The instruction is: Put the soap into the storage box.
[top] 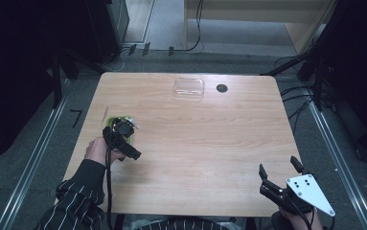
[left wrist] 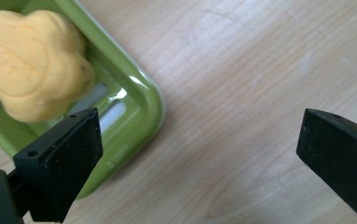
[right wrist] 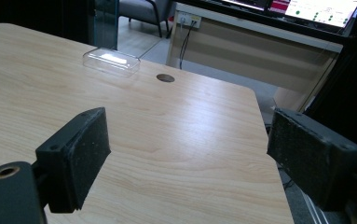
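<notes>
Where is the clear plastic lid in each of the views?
High view: the clear lid lies at the table's far edge, near the middle, just left of the round hole.
Left gripper view: not in it; that picture has the green tray and the table.
Right gripper view: upper left, left of the same hole.
Shared landmark: the round hole beside the lid.

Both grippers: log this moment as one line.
left gripper: open, over green dish holding orange soap | right gripper: open, table's near edge
</notes>
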A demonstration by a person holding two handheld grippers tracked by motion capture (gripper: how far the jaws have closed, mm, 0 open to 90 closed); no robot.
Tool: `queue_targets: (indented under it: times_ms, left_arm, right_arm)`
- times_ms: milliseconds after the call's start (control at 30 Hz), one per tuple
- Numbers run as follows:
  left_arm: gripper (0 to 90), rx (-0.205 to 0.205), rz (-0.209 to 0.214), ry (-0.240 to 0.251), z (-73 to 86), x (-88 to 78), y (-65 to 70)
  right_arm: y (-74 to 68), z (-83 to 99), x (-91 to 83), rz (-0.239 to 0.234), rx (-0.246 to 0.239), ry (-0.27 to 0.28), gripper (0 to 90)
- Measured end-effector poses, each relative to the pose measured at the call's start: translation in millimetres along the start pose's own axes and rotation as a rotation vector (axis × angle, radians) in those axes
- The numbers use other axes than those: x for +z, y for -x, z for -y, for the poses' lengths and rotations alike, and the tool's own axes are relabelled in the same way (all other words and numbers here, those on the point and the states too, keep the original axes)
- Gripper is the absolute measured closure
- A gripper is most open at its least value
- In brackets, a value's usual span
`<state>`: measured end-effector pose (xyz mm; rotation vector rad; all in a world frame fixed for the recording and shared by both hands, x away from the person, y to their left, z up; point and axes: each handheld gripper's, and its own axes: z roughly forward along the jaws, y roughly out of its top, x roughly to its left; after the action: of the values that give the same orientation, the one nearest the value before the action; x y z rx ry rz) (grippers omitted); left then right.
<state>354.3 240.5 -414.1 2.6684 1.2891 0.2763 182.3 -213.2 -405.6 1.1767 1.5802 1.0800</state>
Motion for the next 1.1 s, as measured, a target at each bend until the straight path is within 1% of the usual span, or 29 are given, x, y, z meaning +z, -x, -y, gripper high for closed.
queue_targets:
  times_ms: [200,333,467,533,767,967,1100]
  left_arm:
    - [0.6,0.039,0.01,-0.001,7.4,0.7,14.1]
    - [0.6,0.054,0.023,-0.002,13.4,-0.1,21.7]
    - [0.6,0.078,0.035,-0.015,20.5,1.7,29.8]
    - [0.6,0.087,0.034,-0.022,24.2,3.0,33.4]
    - [0.6,0.111,0.052,-0.064,37.0,8.2,41.7]
    - [0.6,0.128,0.06,-0.08,47.5,8.9,48.0]
    - [0.6,0.143,0.076,-0.084,54.3,8.9,51.0]
  right_arm:
    - [-0.1,0.0,0.0,0.0,0.0,0.0,13.3]
    - [-0.2,0.0,-0.2,0.0,0.001,0.001,13.3]
    - [-0.2,0.0,-0.2,0.0,0.0,0.0,13.3]
    - [-0.3,-0.1,-0.1,0.001,0.001,0.0,13.3]
    - [-0.5,-0.1,0.0,-0.001,0.0,0.0,13.3]
    - [-0.4,-0.1,0.0,-0.001,0.001,-0.001,13.3]
    - [-0.5,-0.1,0.0,-0.001,0.0,-0.001,13.3]
